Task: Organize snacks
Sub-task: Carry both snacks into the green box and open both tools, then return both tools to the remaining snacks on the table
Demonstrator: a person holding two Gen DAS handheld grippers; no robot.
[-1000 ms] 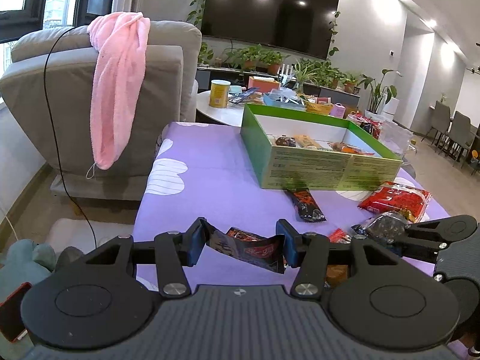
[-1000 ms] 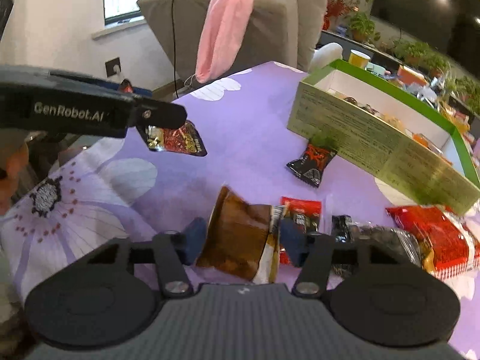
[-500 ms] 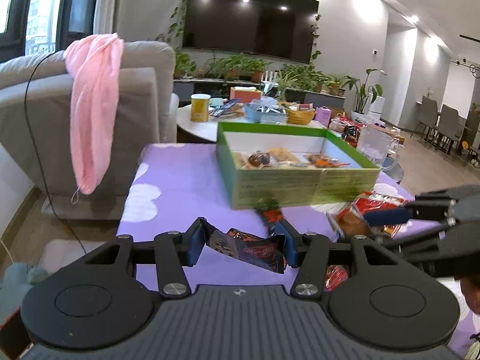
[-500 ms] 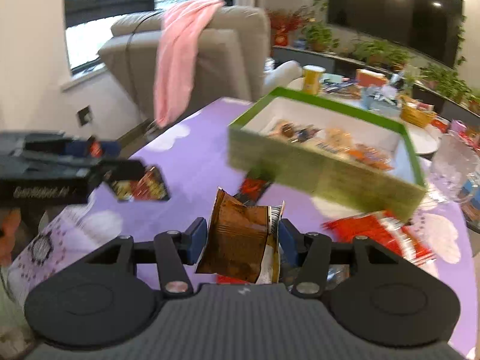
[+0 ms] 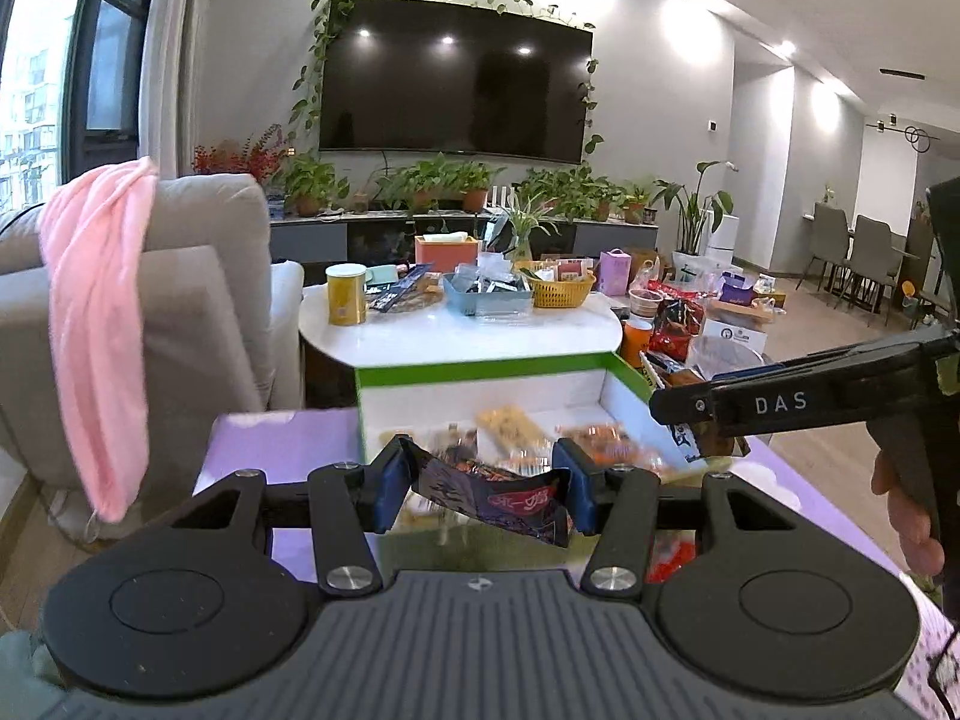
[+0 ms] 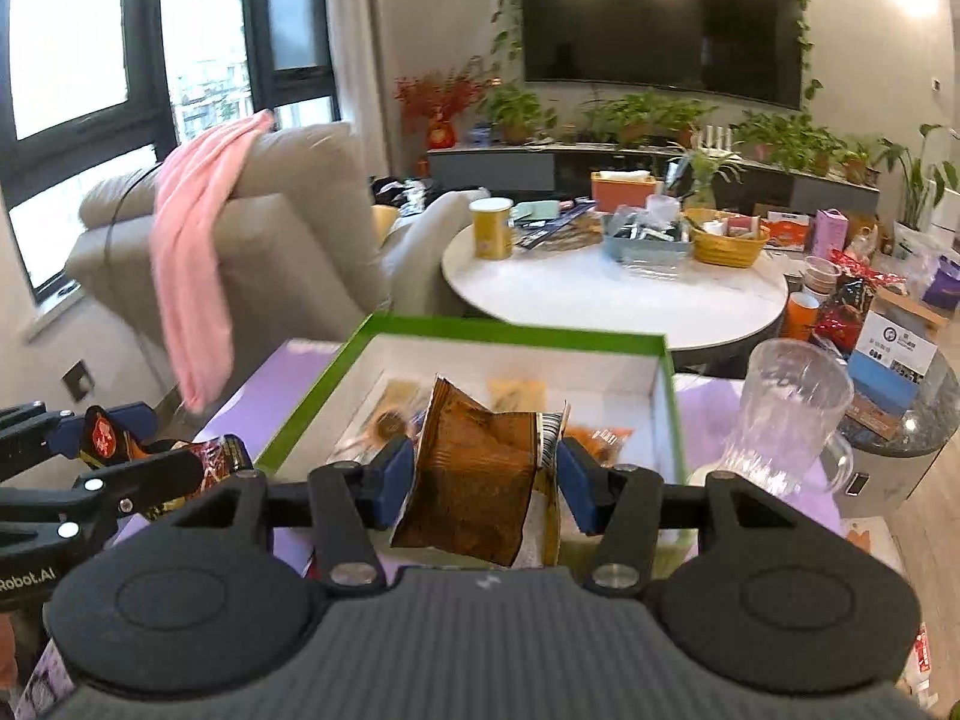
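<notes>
My left gripper (image 5: 483, 495) is shut on a dark red snack packet (image 5: 498, 498) and holds it in the air at the near edge of the green-rimmed box (image 5: 480, 367). My right gripper (image 6: 487, 483) is shut on a brown snack packet (image 6: 474, 489) and holds it over the near side of the same box (image 6: 510, 330). Several snack packets (image 5: 516, 426) lie inside the box. The right gripper also shows in the left wrist view (image 5: 690, 414), over the box's right side. The left gripper shows in the right wrist view (image 6: 129, 462), left of the box.
The box sits on a purple floral tablecloth (image 5: 264, 438). A glass pitcher (image 6: 786, 414) stands right of the box. A grey armchair (image 5: 198, 312) with a pink towel (image 5: 99, 324) is at the left. A white round table (image 6: 612, 294) with clutter stands behind.
Both grippers have risen and moved forward to the box with their packets. The loose snacks on the cloth have dropped out of view below the grippers.
</notes>
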